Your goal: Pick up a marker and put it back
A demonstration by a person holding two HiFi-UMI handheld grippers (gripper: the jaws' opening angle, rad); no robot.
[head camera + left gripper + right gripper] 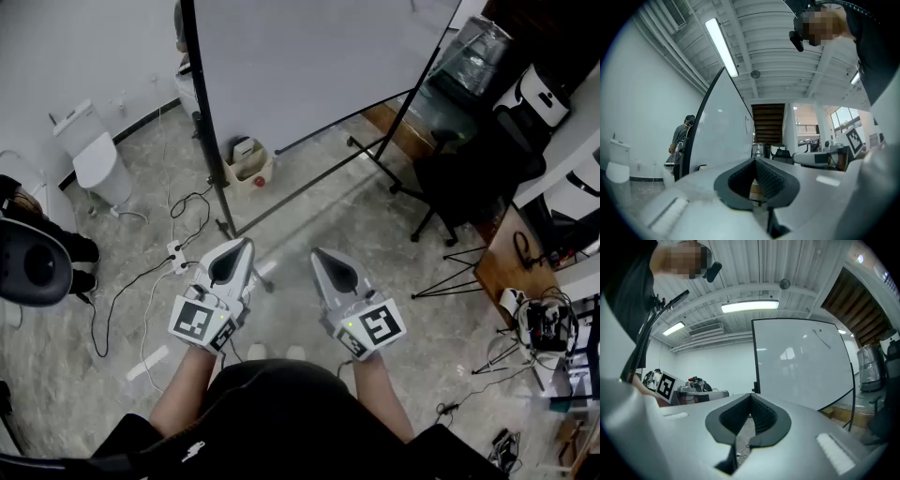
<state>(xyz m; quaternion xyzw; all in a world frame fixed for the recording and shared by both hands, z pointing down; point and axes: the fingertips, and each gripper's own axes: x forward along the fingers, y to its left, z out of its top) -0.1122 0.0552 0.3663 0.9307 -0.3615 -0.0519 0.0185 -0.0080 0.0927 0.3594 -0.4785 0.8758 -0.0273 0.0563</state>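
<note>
- Two grippers are held out level and side by side above the floor. The left gripper and the right gripper are near each other but apart, and both point toward the whiteboard.
- The left fingers are clenched tip to tip, with nothing between them.
- The right fingers are clenched the same way, also empty.
- The whiteboard stands on a black frame ahead of both grippers.
- No view shows the marker clearly enough to place it. In the right gripper view a short dark streak sits high on the board's face, and I cannot tell what it is.
- A cardboard box rests on the floor beside the board's left post.
- A white power strip with trailing cables lies left of the left gripper.
- A black office chair stands to the right of the board.
</note>
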